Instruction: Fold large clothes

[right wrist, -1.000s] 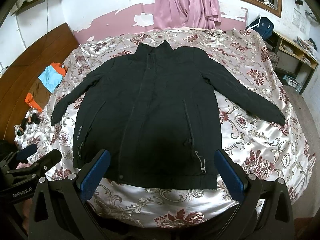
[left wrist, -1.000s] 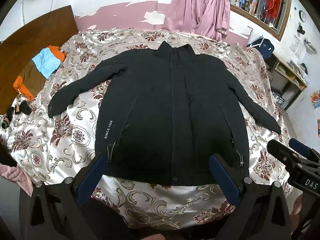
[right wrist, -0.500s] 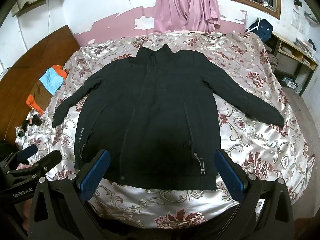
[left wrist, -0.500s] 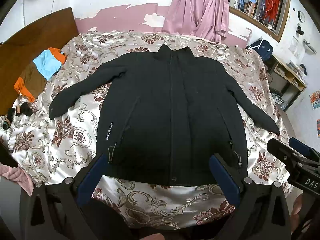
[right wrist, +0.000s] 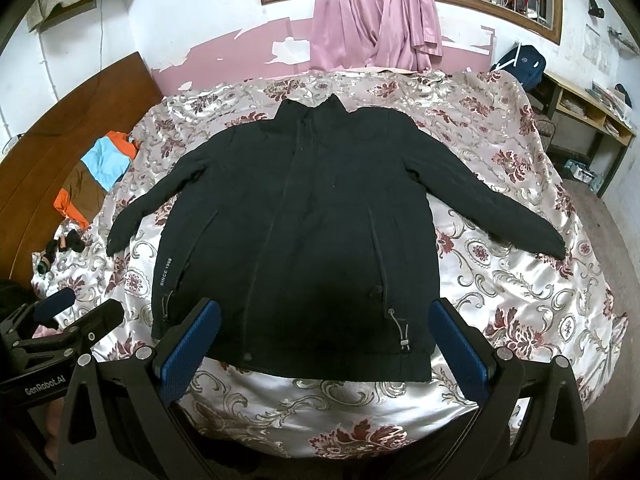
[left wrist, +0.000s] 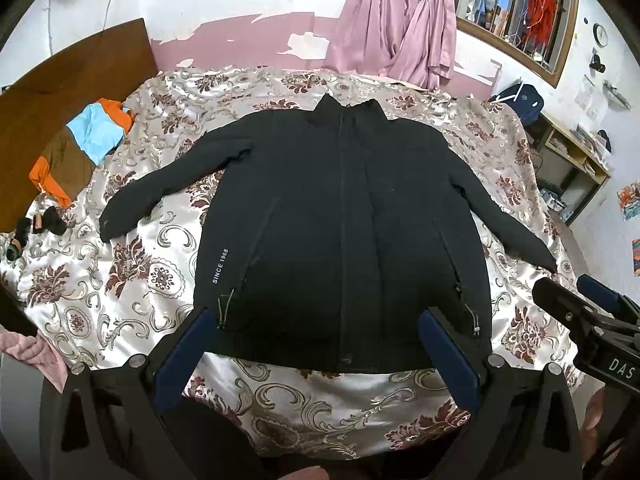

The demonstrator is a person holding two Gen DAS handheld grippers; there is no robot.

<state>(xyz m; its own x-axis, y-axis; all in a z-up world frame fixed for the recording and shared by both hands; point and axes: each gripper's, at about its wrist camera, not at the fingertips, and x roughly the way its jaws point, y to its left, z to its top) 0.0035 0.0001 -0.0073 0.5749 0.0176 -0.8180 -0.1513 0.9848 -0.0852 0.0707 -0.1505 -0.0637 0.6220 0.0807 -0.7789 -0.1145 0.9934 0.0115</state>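
A large black zip jacket (left wrist: 340, 220) lies flat and face up on the floral bedspread (left wrist: 120, 280), collar far, both sleeves spread outward. It also shows in the right wrist view (right wrist: 304, 232). My left gripper (left wrist: 316, 352) is open and empty, held above the bed's near edge just short of the jacket's hem. My right gripper (right wrist: 324, 344) is open and empty, also above the hem. Each gripper shows at the edge of the other's view: the right one (left wrist: 588, 320), the left one (right wrist: 60, 320).
A folded orange, blue and brown garment (left wrist: 80, 148) lies at the bed's left by the wooden headboard (left wrist: 60, 76). Small dark items (left wrist: 36, 228) lie near it. Pink curtains (left wrist: 400, 28) hang behind. A shelf unit (left wrist: 576, 156) with a bag stands at the right.
Both grippers have drawn back slightly from the bed, so the jacket sits a little lower and smaller in view. The jacket has not moved. Both grippers stay open.
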